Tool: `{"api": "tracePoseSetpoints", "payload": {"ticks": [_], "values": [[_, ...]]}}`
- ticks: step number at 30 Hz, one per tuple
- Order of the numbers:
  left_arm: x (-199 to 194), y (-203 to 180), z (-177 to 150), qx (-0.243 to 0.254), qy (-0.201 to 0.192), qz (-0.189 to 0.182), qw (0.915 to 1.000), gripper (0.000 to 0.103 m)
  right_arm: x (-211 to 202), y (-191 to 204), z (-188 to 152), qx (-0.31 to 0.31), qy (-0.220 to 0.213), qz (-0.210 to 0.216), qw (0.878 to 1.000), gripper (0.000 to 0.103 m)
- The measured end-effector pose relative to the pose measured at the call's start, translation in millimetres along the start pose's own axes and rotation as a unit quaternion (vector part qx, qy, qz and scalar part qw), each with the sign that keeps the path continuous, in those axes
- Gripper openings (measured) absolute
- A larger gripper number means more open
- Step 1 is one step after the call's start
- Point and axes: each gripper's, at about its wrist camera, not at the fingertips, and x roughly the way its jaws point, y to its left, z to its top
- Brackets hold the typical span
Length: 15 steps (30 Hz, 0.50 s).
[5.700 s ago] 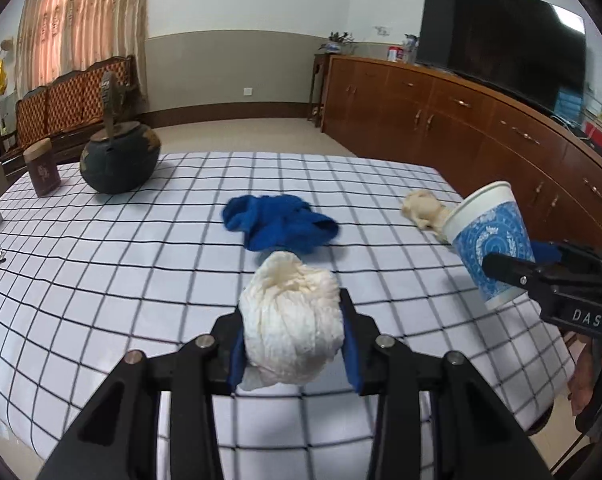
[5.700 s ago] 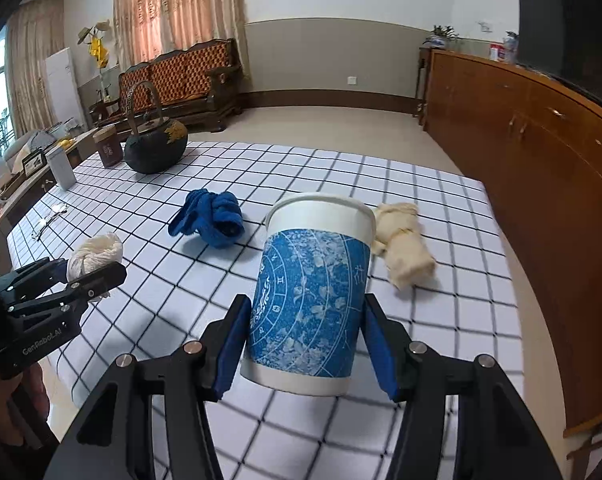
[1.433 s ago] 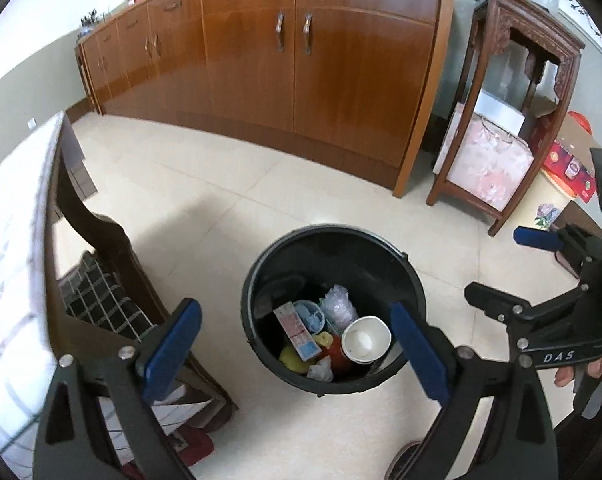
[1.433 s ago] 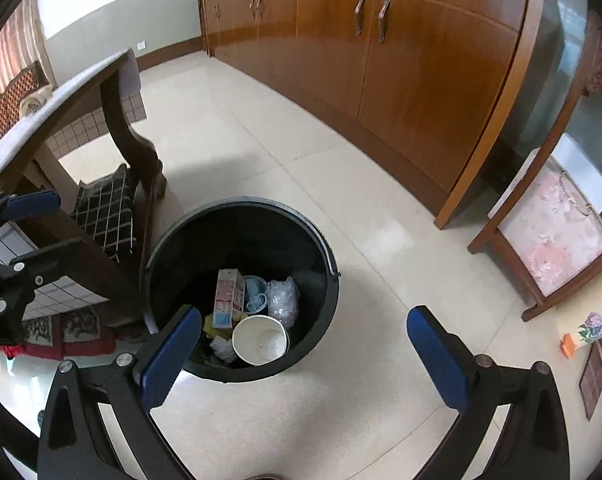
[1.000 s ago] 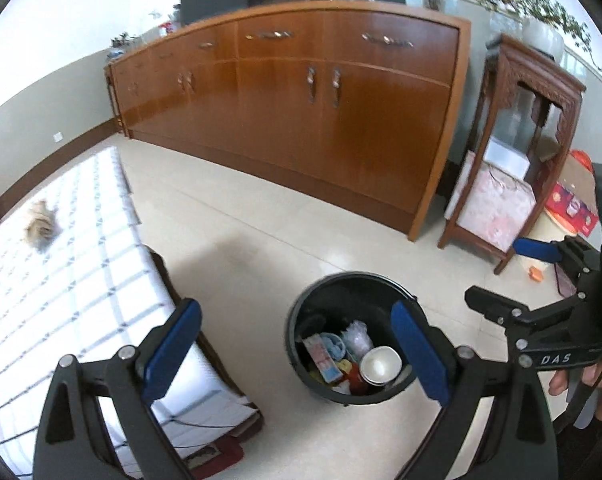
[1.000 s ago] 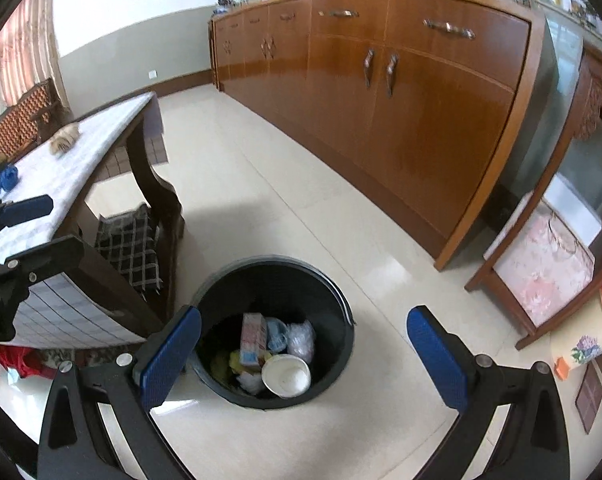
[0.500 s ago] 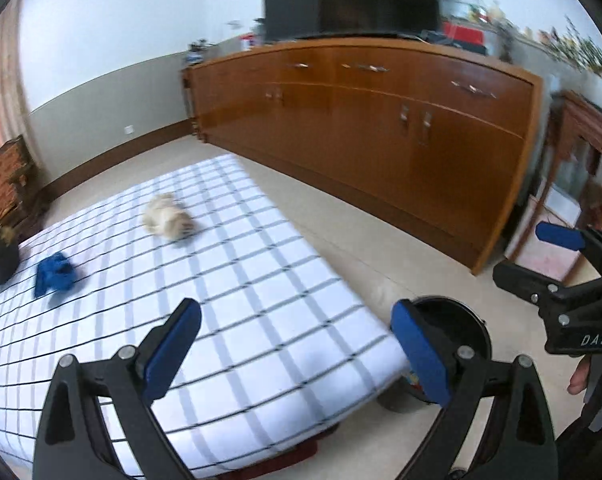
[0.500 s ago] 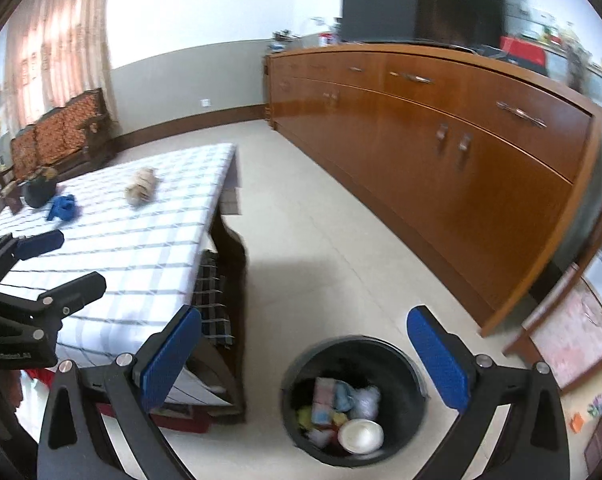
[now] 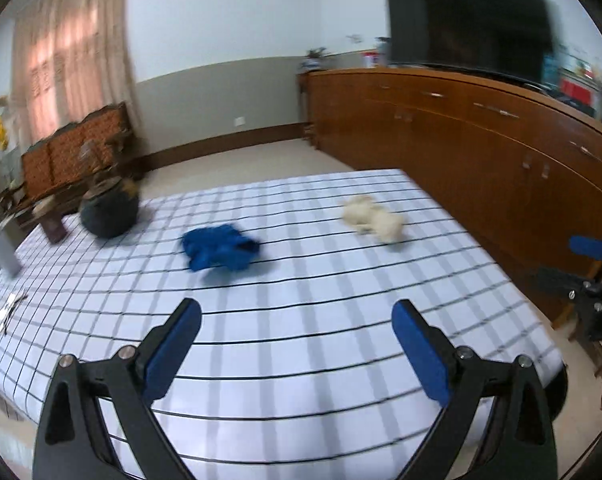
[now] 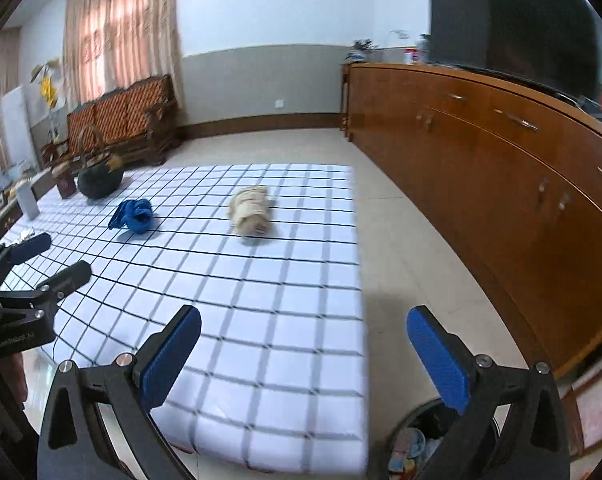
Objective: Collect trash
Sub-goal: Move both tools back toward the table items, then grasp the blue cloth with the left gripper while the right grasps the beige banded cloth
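Checked table (image 9: 301,360), hand-held grippers agape, empty.

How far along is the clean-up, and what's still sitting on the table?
Some trash already lies in the black bin by the table's corner. Nothing is in hand: the left gripper and right gripper are both open and empty. Left on the checked tablecloth are a cream wad and a blue cloth. The dark teapot looks like it belongs there.

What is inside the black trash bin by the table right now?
The right wrist view shows only a slice of the trash bin: some colourful packaging near its rim. The right gripper finger covers the rest.
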Motion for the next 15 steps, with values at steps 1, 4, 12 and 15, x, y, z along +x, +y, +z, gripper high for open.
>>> {"api": "tracePoseSetpoints", "payload": {"ticks": [1,4,12,15], "values": [[7.1,13.9,0.0,-0.008,0.004,0.005,0.9999,0.097,11.2,9.3,6.7,-0.004,0.009,0.001,1.000,0.103],[26.7,40.3,0.3,-0.024,0.023,0.009,0.9994,0.097,33.5,31.9,24.1,-0.024,0.012,0.004,1.000,0.103],[95.4,72.2,18.0,-0.057,0.058,0.018,0.9965,0.097,136.2,62.0,70.3,-0.036,0.064,0.018,0.997,0.102],[119.1,72.0,27.0,-0.061,0.069,0.014,0.9957,0.096,171.1,67.5,80.1,-0.042,0.081,0.021,0.996,0.093]]}}
